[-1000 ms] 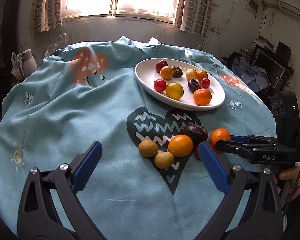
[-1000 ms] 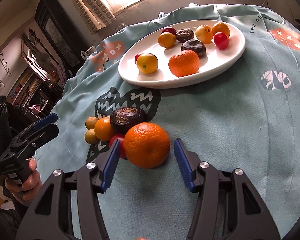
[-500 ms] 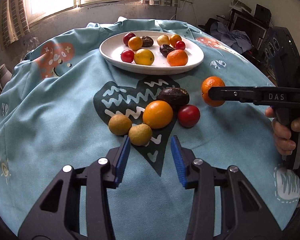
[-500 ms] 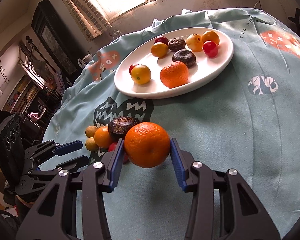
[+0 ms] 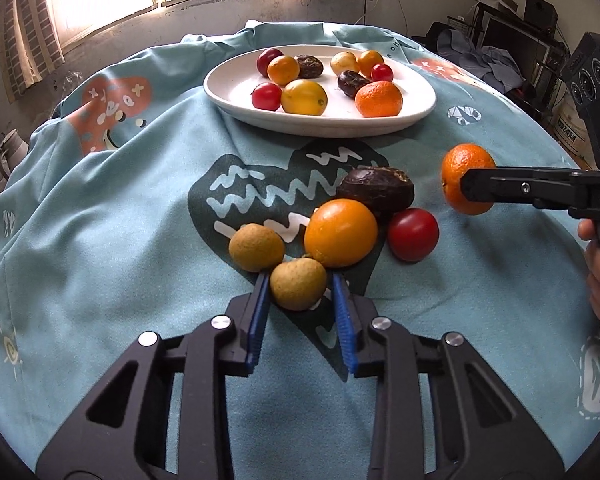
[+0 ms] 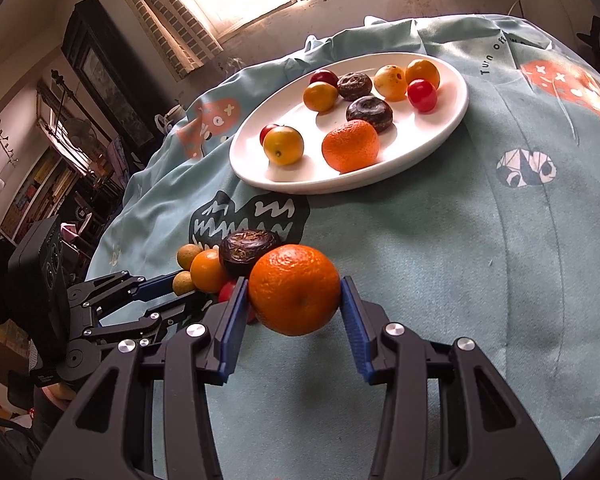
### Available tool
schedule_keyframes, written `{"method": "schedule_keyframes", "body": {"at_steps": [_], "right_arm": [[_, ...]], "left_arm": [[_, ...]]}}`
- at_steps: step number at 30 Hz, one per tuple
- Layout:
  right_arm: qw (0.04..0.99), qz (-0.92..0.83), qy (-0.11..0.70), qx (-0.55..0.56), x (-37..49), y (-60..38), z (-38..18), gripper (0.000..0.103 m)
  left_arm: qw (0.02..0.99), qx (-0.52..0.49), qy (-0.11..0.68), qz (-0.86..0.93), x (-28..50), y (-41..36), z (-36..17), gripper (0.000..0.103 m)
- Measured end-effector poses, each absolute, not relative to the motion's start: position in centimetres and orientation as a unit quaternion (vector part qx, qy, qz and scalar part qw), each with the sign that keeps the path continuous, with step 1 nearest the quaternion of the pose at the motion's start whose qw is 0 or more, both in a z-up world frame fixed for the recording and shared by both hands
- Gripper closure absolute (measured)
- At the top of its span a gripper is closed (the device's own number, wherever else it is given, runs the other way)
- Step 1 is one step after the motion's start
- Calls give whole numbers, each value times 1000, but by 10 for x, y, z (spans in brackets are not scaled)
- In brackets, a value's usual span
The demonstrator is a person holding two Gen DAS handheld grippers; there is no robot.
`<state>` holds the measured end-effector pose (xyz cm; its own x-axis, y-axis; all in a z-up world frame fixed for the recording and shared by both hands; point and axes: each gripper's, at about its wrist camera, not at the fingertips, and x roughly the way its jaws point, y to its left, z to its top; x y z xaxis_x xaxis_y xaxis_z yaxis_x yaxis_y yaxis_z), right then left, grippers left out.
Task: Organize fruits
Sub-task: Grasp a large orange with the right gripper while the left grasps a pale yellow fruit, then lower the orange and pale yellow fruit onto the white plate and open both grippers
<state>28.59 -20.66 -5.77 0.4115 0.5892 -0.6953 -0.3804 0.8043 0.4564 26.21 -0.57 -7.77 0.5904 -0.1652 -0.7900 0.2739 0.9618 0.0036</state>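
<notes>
From my remote station I log surfaces only. Tablecloth [image 5: 100,240]: soft matt woven cloth, pale blue, faintly napped, creased at the far edge. Plate [image 5: 236,96]: glossy white glazed ceramic by the look of it, smooth, throwing highlights. Left gripper [image 5: 298,292]: black matt plastic arms, bright metal screw heads, blue ribbed pads [image 5: 260,312] that look rubbery. Right gripper [image 6: 294,292]: same finish. Mandarin [image 6: 294,290]: pebbled, dimpled peel with a dull sheen. Longan [image 5: 298,284]: tan, dry, finely rough skin, matt. Round orange fruit [image 5: 340,232]: smooth, satin. Red tomato [image 5: 413,234]: smooth, glossy. Dark fruit [image 5: 376,189]: wrinkled, leathery, slight shine.
</notes>
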Motion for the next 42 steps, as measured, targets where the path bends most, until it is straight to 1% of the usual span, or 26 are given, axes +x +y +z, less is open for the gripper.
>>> {"method": "schedule_keyframes", "body": {"at_steps": [2, 10, 17, 20, 23, 28, 34, 39, 40, 41, 42], "right_arm": [[834, 291, 456, 111, 285, -206, -56, 57], [840, 288, 451, 93, 282, -204, -53, 57], [832, 312, 448, 98, 278, -201, -52, 57], [835, 327, 428, 113, 276, -202, -43, 57], [854, 318, 392, 128, 281, -209, -29, 57], [895, 255, 345, 121, 317, -219, -15, 57], [903, 211, 352, 127, 373, -230, -30, 57], [904, 206, 356, 119, 387, -228, -39, 56], [903, 204, 359, 118, 388, -227, -40, 49], [902, 202, 363, 119, 387, -227, -40, 42], [902, 202, 362, 122, 384, -228, -37, 40]], "left_arm": [[891, 69, 432, -122, 261, -8, -78, 74], [894, 76, 425, -121, 253, -9, -77, 74], [899, 34, 410, -150, 232, -3, -60, 75], [901, 4, 399, -173, 238, -2, -42, 75], [909, 3, 384, -164, 261, -4, -22, 75], [916, 3, 372, -150, 327, -17, -1, 75], [911, 6, 389, -135, 398, -31, -9, 75], [910, 17, 397, -122, 422, -35, -21, 74], [910, 17, 398, -115, 422, -35, -21, 61], [911, 16, 398, -108, 421, -35, -20, 28], [916, 11, 389, -99, 415, -32, -16, 18]]}}
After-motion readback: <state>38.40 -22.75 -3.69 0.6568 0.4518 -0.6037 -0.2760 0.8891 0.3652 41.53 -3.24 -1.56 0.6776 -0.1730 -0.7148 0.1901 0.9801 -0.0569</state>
